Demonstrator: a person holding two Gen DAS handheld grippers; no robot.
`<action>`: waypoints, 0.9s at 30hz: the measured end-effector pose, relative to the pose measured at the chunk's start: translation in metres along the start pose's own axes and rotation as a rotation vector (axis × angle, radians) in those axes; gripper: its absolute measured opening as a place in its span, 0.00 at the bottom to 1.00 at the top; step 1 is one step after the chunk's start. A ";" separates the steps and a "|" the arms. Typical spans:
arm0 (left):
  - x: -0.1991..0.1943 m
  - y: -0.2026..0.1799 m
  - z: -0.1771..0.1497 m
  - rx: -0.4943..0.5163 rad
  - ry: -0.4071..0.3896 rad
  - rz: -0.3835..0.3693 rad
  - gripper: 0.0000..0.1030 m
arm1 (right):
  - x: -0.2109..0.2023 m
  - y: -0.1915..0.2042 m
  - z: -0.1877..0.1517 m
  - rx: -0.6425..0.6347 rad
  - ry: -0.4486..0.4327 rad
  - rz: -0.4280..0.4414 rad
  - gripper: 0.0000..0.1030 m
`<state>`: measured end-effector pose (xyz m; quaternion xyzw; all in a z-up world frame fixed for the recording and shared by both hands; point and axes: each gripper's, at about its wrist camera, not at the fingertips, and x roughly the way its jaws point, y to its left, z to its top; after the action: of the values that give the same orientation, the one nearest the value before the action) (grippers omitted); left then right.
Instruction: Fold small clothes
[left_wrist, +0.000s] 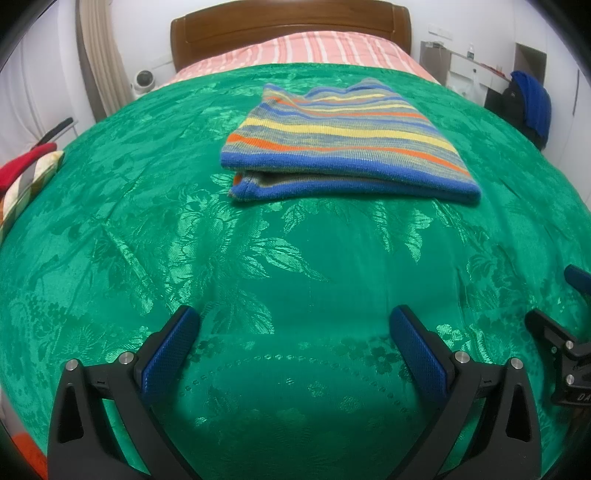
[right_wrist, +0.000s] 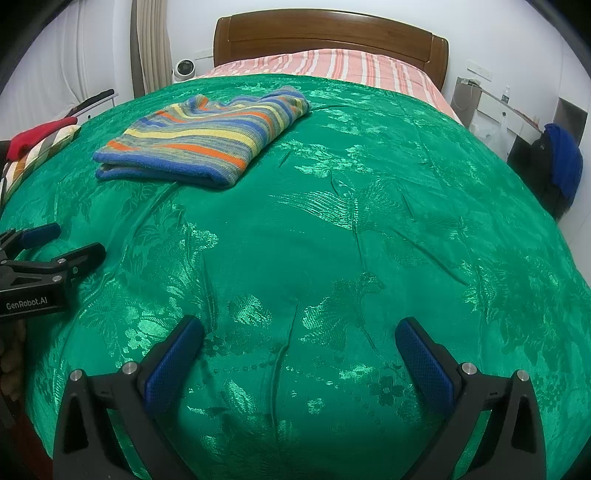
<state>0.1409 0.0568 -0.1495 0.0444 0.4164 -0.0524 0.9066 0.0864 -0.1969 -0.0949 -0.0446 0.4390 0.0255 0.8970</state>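
Left gripper (left_wrist: 293, 323) and right gripper (right_wrist: 299, 332) both hover low over the green bedspread (left_wrist: 295, 266), jaws spread wide, nothing between them. Further out, well apart from both, the striped knit garment (left_wrist: 341, 142) lies folded flat on the spread. Behind it: pink striped sheet (left_wrist: 314, 50), wooden headboard (left_wrist: 288, 26).

Striped garment (left_wrist: 343, 144): folded flat, upper centre of frame, resting on green bedspread (left_wrist: 258, 266).
Left tool (left_wrist: 295, 332): bottom of frame, blue pads spread wide, empty, above the bedspread.
Right tool (left_wrist: 565, 332): partly visible at lower right edge.
Headboard (left_wrist: 288, 26): wooden, top centre.
Red cloth (left_wrist: 22, 166): left edge.
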 end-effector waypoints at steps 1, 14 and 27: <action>0.000 0.000 0.000 0.001 0.001 0.000 0.99 | 0.000 0.000 0.000 0.000 0.000 0.000 1.00; -0.026 0.007 0.011 0.053 0.058 -0.091 0.94 | 0.000 -0.001 0.001 -0.013 0.003 0.004 1.00; -0.021 0.122 0.076 -0.368 0.006 -0.317 0.72 | -0.037 -0.022 0.029 0.126 -0.082 0.273 1.00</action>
<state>0.2004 0.1698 -0.0799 -0.1873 0.4232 -0.1170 0.8787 0.0888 -0.2160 -0.0469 0.0730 0.4048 0.1213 0.9034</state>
